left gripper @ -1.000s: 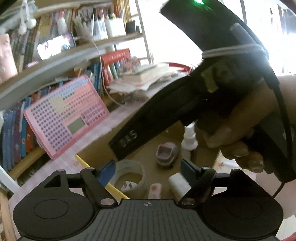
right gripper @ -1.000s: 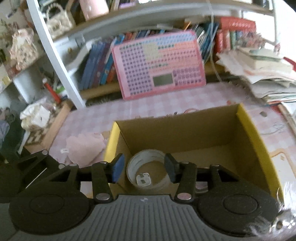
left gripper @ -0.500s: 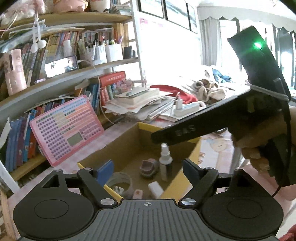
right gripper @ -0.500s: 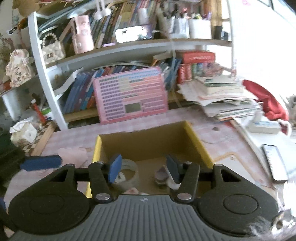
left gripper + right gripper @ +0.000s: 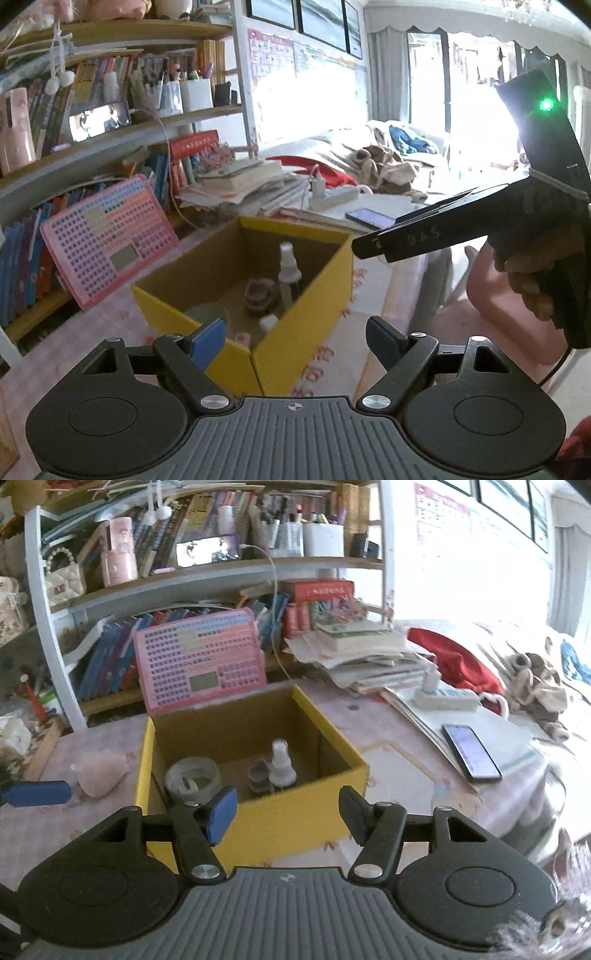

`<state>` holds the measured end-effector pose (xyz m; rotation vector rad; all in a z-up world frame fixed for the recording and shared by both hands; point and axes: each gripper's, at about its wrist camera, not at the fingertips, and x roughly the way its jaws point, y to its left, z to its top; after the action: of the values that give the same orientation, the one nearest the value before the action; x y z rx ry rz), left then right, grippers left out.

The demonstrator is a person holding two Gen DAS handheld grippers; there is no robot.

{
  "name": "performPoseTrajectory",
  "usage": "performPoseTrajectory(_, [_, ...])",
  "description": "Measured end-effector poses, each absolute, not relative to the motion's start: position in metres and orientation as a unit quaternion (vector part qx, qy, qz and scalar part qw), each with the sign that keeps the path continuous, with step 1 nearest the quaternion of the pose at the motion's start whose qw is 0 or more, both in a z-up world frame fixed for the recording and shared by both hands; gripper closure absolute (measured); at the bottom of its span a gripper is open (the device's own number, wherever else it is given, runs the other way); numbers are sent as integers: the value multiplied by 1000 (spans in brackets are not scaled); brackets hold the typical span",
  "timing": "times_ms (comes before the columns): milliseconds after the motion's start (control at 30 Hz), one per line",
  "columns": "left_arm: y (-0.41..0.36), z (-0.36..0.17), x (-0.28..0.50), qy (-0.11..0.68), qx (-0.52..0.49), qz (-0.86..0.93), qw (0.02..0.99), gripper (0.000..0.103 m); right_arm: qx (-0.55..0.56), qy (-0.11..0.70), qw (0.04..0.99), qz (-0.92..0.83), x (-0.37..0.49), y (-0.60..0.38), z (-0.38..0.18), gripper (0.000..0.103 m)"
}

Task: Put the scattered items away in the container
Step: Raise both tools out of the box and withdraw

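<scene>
Jaws apart, empty — square yellow cardboard box [image 5: 295, 819], round clear tape roll [image 5: 192, 775]

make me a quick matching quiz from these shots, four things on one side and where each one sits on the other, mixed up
Things:
1. clear spray bottle with white nozzle
2. dark-screened smartphone
3. pink keyboard-style toy board
4. crumpled pink cloth

Places:
A. on the table left of the box
B. leaning against the bookshelf behind the box
C. upright inside the yellow cardboard box
D. flat on white papers right of the box

Pairs: 1-C, 2-D, 3-B, 4-A
</scene>
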<state>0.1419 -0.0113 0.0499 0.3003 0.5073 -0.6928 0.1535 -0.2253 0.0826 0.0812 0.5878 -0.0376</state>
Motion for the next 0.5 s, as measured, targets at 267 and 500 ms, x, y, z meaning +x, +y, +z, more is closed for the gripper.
performPoseTrajectory(267, [12,27,125,282,137,-337,888,14,35,321,946,-26,129,-201,60,41])
performPoseTrajectory(500, [39,15,117,305,132,-304,893,14,26,349,937,-3,123,-168,42,39])
